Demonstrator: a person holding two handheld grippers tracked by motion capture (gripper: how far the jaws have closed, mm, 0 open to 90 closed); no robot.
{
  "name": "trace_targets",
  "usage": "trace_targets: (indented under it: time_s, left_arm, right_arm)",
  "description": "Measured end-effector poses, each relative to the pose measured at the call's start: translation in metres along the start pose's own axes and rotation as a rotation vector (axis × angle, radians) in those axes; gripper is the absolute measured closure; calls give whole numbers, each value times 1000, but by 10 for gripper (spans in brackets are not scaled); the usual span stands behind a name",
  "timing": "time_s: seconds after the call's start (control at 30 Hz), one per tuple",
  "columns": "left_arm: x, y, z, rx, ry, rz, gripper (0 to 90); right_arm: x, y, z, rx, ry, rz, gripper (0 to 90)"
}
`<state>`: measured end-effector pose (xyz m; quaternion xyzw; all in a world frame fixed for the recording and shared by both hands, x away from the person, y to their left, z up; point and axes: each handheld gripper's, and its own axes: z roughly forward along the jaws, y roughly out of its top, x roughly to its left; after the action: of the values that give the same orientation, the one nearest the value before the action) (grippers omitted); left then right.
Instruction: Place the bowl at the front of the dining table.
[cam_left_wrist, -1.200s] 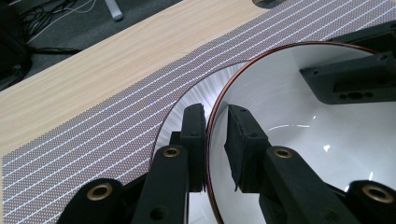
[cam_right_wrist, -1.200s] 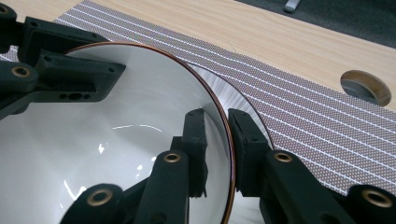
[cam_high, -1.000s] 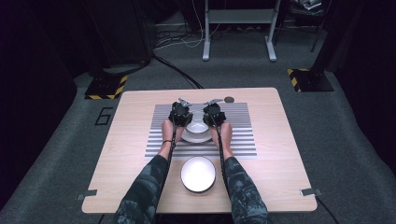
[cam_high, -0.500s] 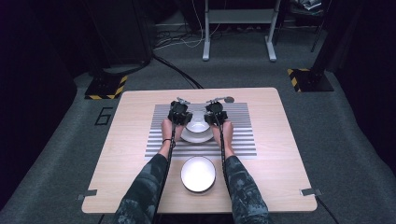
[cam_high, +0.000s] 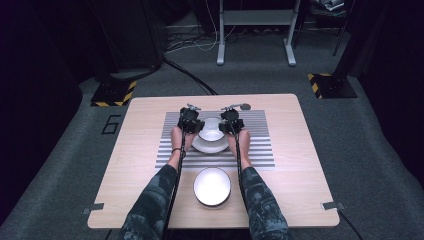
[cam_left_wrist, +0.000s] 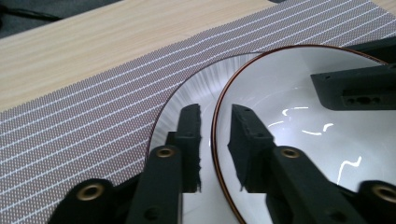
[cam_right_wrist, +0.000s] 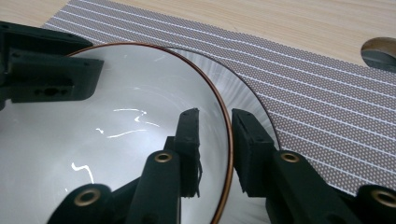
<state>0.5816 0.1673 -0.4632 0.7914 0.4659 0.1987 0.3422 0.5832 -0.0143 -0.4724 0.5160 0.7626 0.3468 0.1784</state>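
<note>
A white bowl (cam_high: 211, 129) with a thin brown rim sits on a white plate (cam_high: 210, 147) in the middle of a striped grey placemat (cam_high: 256, 142). My left gripper (cam_high: 191, 121) straddles the bowl's left rim, one jaw outside and one inside. My right gripper (cam_high: 231, 120) does the same on the right rim. In the left gripper view the bowl (cam_left_wrist: 303, 107) has its rim running between the narrowly set jaws of the left gripper (cam_left_wrist: 215, 112), above the plate (cam_left_wrist: 194, 88). In the right gripper view the right gripper (cam_right_wrist: 215, 114) holds the bowl (cam_right_wrist: 116, 116) the same way.
A second white dish (cam_high: 212, 186) with a dark rim lies near the table's front edge, between the person's forearms. A small round brown object (cam_high: 245, 106) rests at the placemat's far edge. Bare wood table (cam_high: 310, 165) lies left and right of the mat.
Hardly anything has moved. Both grippers stay at the bowl's rim, and the hands have edged very slightly away from the person.
</note>
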Motion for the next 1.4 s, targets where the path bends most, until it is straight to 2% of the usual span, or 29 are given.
trace_targets:
  time_s: [0.17,0.3,0.4,0.47,0.63,0.8,0.9,1.0,1.07,1.3,1.4]
  left_arm:
    - [1,2,-5,9,-11,-15,598]
    - [0,4,-9,18,-16,-9,506]
    - [-2,5,-11,32,-16,-5,406]
    - [-2,6,-11,59,-39,-9,314]
    - [-1,9,-16,64,-55,-20,160]
    - [-2,10,-24,75,-67,3,90]
    - [-1,11,-29,84,-84,10,40]
    - [-1,11,-32,85,-82,17,20]
    - [2,9,-37,62,-90,7,10]
    - [7,2,-45,40,-113,3,0]
    - [5,-2,-51,33,-115,22,0]
  right_arm:
    - [-1,1,-6,-1,-1,8,554]
    - [-2,2,-10,2,17,10,453]
    - [-1,3,-13,-5,22,2,387]
    - [-1,3,-15,-10,26,0,334]
    - [3,4,-21,-14,25,-6,212]
    - [3,3,-28,-15,55,-30,161]
    - [4,3,-34,-15,61,-47,152]
    - [4,3,-38,-19,67,-56,147]
    - [3,3,-44,-18,91,-57,139]
    - [4,1,-59,-37,83,-92,96]
    - [6,-1,-64,-33,91,-93,81]
